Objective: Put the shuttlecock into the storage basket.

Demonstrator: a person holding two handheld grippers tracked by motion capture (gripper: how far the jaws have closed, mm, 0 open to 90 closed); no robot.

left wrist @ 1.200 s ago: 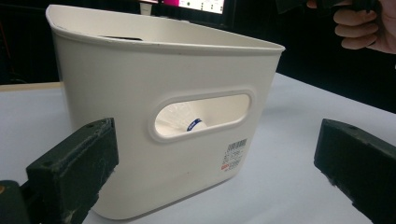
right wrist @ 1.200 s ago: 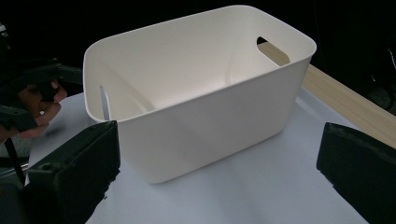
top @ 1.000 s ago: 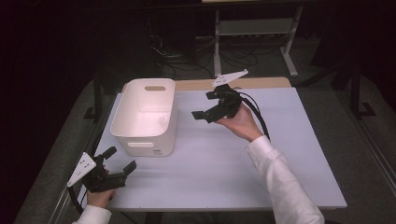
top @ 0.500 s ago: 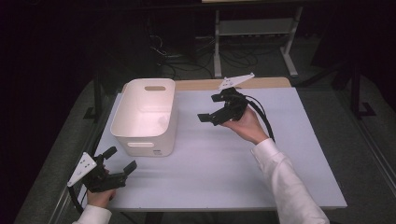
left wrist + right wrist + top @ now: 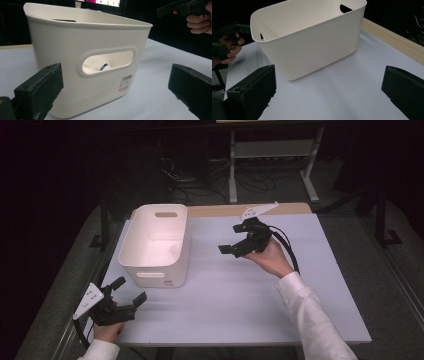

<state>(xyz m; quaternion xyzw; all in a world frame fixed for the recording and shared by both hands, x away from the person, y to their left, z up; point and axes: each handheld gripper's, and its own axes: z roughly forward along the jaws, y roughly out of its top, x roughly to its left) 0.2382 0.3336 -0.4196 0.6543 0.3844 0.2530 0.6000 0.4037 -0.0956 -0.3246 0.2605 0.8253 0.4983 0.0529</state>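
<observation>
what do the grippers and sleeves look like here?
Both grippers, left gripper and right gripper, are matte black with two blocky, scuffed jaws. Each carries a pale three-cornered plate on top and trails a black cable. The person wears white long sleeves.

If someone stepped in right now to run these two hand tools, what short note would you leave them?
Left gripper: open, holding nothing, near the table's front left corner, facing the white bin's handle end.
Right gripper: open, holding nothing, raised to the bin's right.
Bin: upright on the table, untouched. Through its handle slot, something white with a blue band lies inside.
Done: nothing gripped yet.
Left: probably to take hold of the bin.
</observation>
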